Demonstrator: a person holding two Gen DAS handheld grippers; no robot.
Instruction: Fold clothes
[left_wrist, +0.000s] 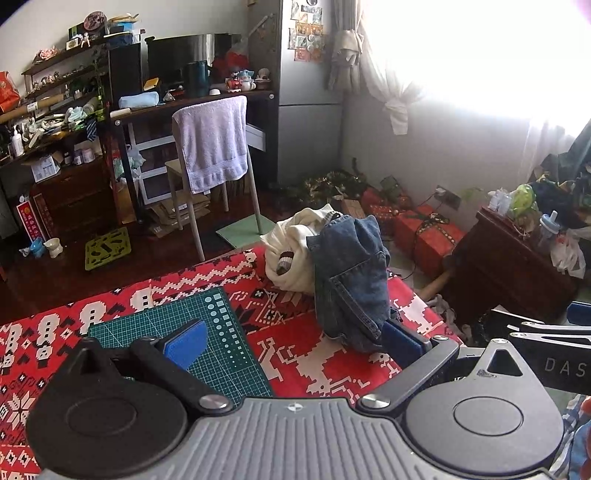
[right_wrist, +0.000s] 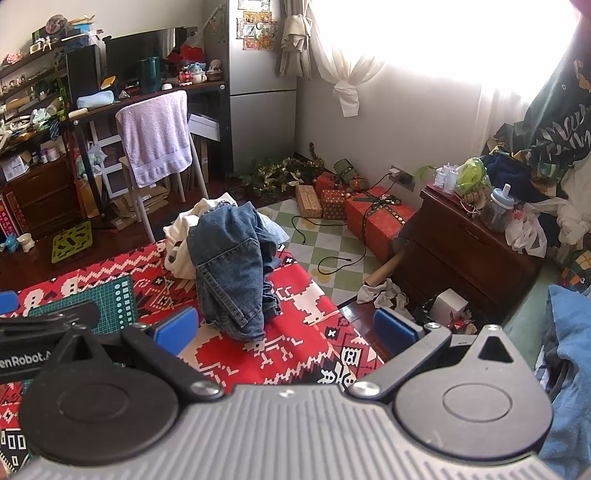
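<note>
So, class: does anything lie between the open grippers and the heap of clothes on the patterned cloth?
Nothing visible does. Only bare red cloth lies between the right gripper and the jeans; the left gripper is right beside them.

Left wrist view: "DAS" in pale letters, cut off by the frame edge, on the black body of the right claw (left_wrist: 546, 332). Right wrist view: "enRobot." in white, start cut off, on the black body of the left claw (right_wrist: 48, 317). Fridge stickers unreadable.
</note>
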